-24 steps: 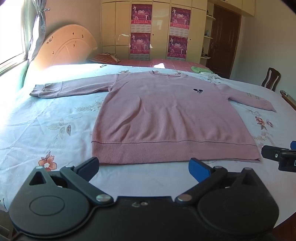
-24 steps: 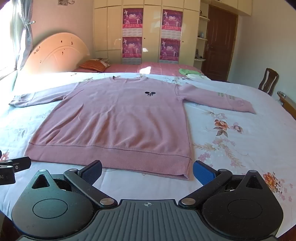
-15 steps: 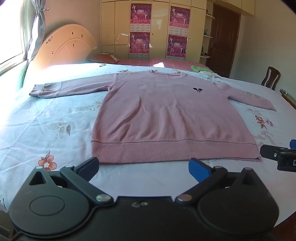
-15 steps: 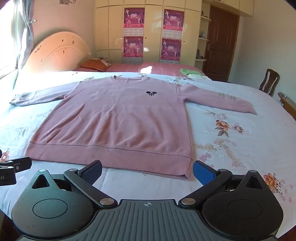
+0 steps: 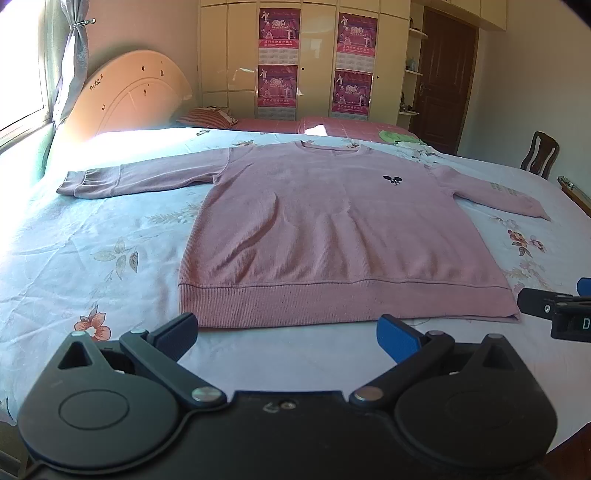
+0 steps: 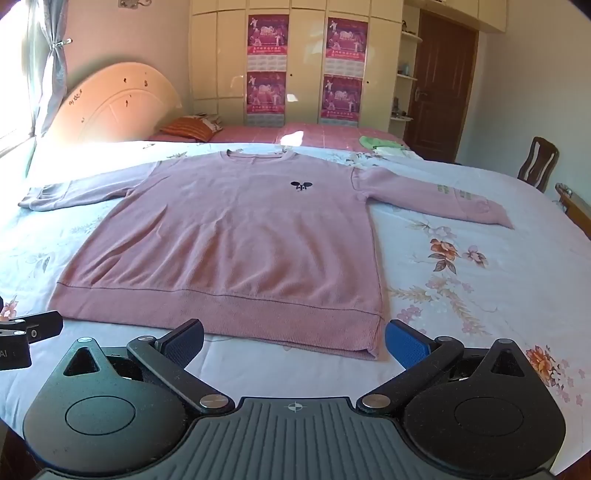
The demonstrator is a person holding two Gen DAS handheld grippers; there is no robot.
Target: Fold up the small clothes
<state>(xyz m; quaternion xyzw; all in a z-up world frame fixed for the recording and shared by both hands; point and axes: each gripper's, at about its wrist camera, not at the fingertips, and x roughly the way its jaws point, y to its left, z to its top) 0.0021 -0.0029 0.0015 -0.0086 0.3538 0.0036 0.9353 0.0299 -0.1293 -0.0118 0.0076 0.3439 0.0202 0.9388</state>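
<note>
From my remote station the largest item is the bed [image 5: 110,236], covered by a pale floral sheet; the pink sweater [image 5: 332,236] lies flat on it, front up, both sleeves spread outward, hem toward the cameras, neckline toward the far wardrobe [image 6: 229,59].

Change over the last second: none of consequence; the sweater keeps the same outline and the same place in both views, and neither gripper has closed in on it; I judge that folding has not begun and that the rig is parked at its start pose; no fold or crease shows.

Left gripper [image 5: 288,328]: fingers spread wide, nothing between them, just short of the hem at its left half; right gripper [image 6: 293,338]: fingers spread wide, nothing between them, just short of the hem near its right corner; each gripper's tip shows at the edge of the other's view.

Markings: a small dark embroidered emblem [image 6: 301,185] on the chest, shape unclear; greenish lettering [image 6: 456,192] on the right-hand sleeve, too small to read; four magenta posters [image 5: 279,33] on the wardrobe doors, text illegible; a partial white letter on the right gripper's body in the left wrist view, incomplete.
</note>
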